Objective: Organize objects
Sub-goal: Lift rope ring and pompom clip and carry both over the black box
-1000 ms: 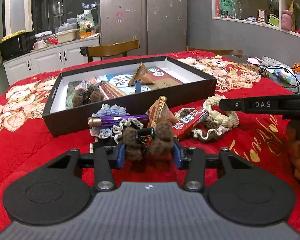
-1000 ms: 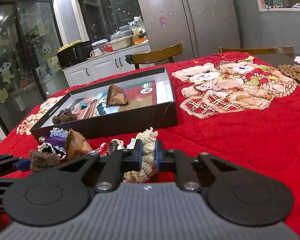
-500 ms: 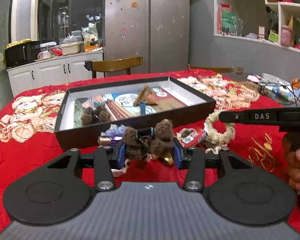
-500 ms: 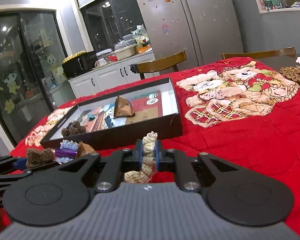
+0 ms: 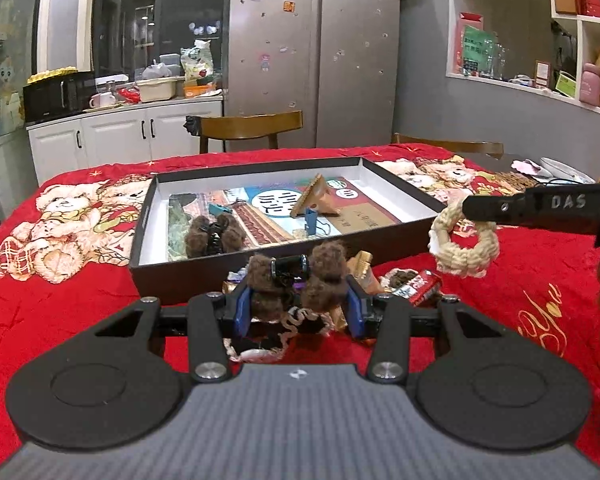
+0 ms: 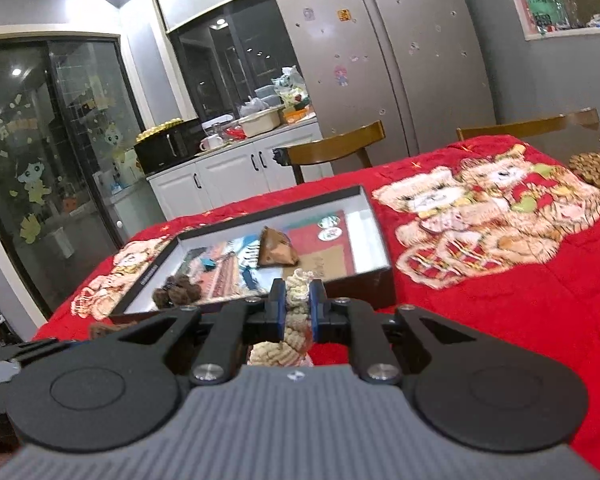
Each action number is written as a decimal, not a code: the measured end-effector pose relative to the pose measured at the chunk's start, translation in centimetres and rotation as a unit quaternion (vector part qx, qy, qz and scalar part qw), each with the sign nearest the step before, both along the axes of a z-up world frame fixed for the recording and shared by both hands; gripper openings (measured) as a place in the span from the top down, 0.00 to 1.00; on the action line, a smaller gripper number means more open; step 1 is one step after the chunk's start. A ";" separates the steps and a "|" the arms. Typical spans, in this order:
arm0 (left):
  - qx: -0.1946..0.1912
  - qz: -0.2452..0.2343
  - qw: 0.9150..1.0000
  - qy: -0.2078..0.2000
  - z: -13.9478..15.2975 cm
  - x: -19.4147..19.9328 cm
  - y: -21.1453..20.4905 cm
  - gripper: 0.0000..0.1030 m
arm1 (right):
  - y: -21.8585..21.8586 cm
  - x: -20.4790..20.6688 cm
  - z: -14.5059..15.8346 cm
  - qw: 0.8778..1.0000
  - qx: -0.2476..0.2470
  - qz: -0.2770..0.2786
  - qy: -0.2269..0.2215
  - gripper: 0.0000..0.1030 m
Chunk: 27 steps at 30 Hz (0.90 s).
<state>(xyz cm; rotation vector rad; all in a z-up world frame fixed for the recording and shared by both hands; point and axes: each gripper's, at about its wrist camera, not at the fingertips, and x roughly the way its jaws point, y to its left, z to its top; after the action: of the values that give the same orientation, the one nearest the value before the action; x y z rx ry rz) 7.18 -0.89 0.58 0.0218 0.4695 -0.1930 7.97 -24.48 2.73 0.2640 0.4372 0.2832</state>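
My left gripper (image 5: 298, 304) is shut on a brown fuzzy hair clip (image 5: 300, 276) and holds it above the table, just in front of the black box (image 5: 228, 272). My right gripper (image 6: 298, 310) is shut on a cream knitted scrunchie (image 6: 296, 300), lifted near the box's right front corner; it also shows in the left wrist view (image 5: 464, 248). The box (image 6: 380, 276) holds another brown fuzzy clip (image 5: 214, 234), a brown triangular packet (image 5: 314, 200), a blue clip (image 5: 311, 222) and printed cards.
A red snack packet (image 5: 418, 288), a gold wrapper (image 5: 362, 268) and lacy scrunchies (image 5: 260, 344) lie on the red bear-print blanket (image 5: 60, 300) in front of the box. Wooden chairs (image 5: 248, 128) stand behind the table. Clutter sits at the far right (image 5: 556, 168).
Both grippers have risen from the pile on the table with their objects and moved toward the box. The cream scrunchie now hangs clear of the blanket.
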 end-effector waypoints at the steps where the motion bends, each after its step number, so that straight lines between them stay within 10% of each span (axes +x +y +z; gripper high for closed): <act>1: -0.001 0.001 1.000 0.000 0.1 0.0 0.1 0.51 | 0.3 0.0 0.4 1.000 -0.003 0.003 -0.003 0.86; 27: 0.011 0.042 0.997 -0.066 10.1 3.0 2.6 0.50 | 7.4 2.7 9.6 0.995 -0.027 0.057 -0.072 0.86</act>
<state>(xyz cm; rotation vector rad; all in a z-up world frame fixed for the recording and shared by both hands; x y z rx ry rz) 10.21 1.72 10.64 0.0364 0.3392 -0.1039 10.71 -17.11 12.29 0.1651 0.3182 0.3990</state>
